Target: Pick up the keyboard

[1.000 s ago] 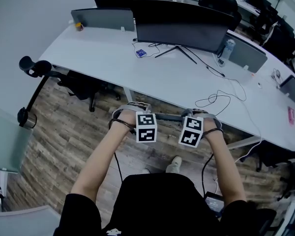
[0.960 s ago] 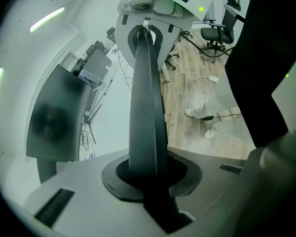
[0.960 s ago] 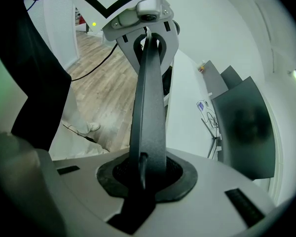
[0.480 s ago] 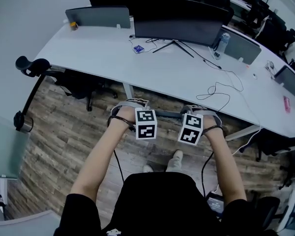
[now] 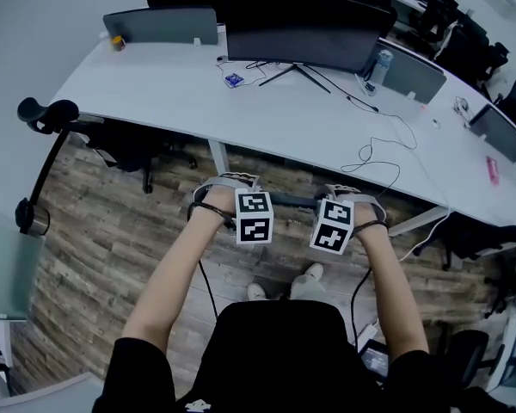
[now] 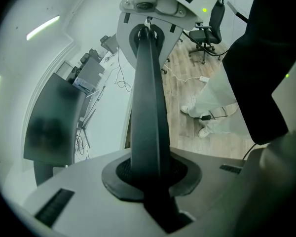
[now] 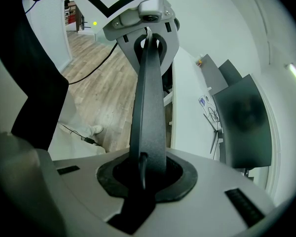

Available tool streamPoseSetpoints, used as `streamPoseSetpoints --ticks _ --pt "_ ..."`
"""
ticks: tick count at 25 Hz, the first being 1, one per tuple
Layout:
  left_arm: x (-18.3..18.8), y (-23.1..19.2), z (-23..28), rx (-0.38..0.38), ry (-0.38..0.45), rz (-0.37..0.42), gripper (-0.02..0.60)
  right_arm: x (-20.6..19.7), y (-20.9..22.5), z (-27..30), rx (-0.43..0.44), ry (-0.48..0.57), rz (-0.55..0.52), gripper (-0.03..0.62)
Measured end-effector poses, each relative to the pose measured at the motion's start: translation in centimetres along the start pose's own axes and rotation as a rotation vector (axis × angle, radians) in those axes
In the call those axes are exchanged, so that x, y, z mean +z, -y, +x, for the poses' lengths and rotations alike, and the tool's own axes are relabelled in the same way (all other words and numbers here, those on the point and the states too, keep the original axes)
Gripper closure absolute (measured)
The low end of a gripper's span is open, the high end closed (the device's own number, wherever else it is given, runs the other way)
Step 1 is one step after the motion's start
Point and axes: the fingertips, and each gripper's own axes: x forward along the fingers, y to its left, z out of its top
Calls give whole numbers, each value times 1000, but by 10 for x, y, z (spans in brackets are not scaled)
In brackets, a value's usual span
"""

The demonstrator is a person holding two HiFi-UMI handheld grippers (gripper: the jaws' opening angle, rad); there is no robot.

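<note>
Over the wood-plank floor (image 5: 112,231), short of the long white desk (image 5: 155,93), the keyboard (image 5: 294,201) hangs level in the air as a thin dark bar, carried by its two short ends and well clear of the desk edge. At its left end the left gripper (image 5: 262,203) has its jaws pinched onto the slab; the left gripper view shows the keyboard (image 6: 147,98) edge-on, rising out of the pads of that gripper (image 6: 148,174) and running straight to the right gripper (image 6: 150,4) at the far end. At the right end the right gripper (image 5: 327,205) clamps it in the same way, and its own view shows the keyboard (image 7: 149,98) seated between its pads (image 7: 145,174), with the left gripper (image 7: 145,14) beyond. Each gripper bears a cube printed with black-and-white square markers. On the desk beyond stand a dark monitor (image 5: 301,28), a small blue packet (image 5: 233,80) and a bottle (image 5: 377,69); their print is too small to read.
</note>
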Motion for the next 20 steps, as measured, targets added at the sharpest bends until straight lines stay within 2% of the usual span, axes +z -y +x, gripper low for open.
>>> streamPoseSetpoints --ticks 11,20 --pt "9 2 3 -7 8 4 505 -9 -3 0 -1 -3 2 526" --pt "31 6 -1 -6 6 -1 505 -29 -6 -9 2 2 -7 526"
